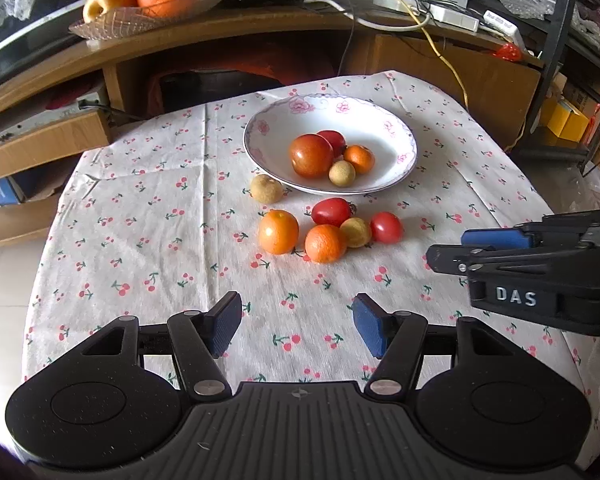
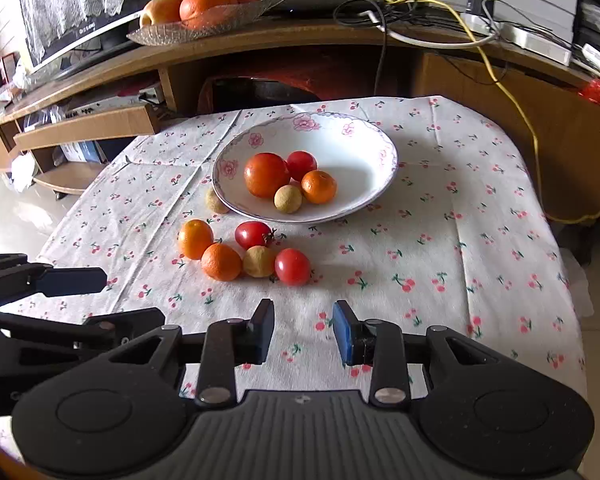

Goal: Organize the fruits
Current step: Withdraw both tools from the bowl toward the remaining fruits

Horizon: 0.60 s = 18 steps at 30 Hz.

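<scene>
Judging by how the fruit lies, the sorting looks a bit under halfway done: the flowered white plate already holds four pieces, a large red-orange tomato, a red cherry tomato behind it, a small mandarin and a pale longan. Six pieces are left on the cherry-print tablecloth. One longan sits just beside the plate's near-left rim, and a loose cluster lies nearer the grippers: a kumquat-like orange fruit, a mandarin, a yellowish longan touching it, and two cherry tomatoes. The left gripper hovers short of the cluster, jaws wide apart and empty. The right gripper is likewise parted, though less widely, holding nothing, and roughly in line with the nearest cherry tomato.
</scene>
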### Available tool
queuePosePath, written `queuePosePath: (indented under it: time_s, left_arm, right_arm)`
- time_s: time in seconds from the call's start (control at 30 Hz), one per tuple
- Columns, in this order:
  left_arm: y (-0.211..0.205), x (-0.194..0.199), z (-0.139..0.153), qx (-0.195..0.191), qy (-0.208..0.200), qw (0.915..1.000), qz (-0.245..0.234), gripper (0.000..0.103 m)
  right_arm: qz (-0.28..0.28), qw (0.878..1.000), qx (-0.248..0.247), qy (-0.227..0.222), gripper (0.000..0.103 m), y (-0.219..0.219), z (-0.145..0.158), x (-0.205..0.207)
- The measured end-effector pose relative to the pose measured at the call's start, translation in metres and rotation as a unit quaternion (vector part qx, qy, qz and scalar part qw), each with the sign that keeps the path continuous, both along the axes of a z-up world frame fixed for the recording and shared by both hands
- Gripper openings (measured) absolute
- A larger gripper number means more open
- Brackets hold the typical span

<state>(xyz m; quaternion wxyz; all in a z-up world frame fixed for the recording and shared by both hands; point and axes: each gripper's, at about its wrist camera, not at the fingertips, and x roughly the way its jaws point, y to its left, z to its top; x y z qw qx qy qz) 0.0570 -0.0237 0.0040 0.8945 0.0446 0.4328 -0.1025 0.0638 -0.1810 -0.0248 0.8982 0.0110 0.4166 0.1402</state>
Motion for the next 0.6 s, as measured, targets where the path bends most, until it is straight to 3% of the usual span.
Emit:
queuePosePath:
  time_s: [0.6]
  left_arm:
    - [-0.006,0.03,-0.017,-0.002,0.026,0.9994,-0.023,0.07]
  right_arm:
    - [0.068,0.997,-0.035,0.015,0.033,0.02,-0.025,0.055]
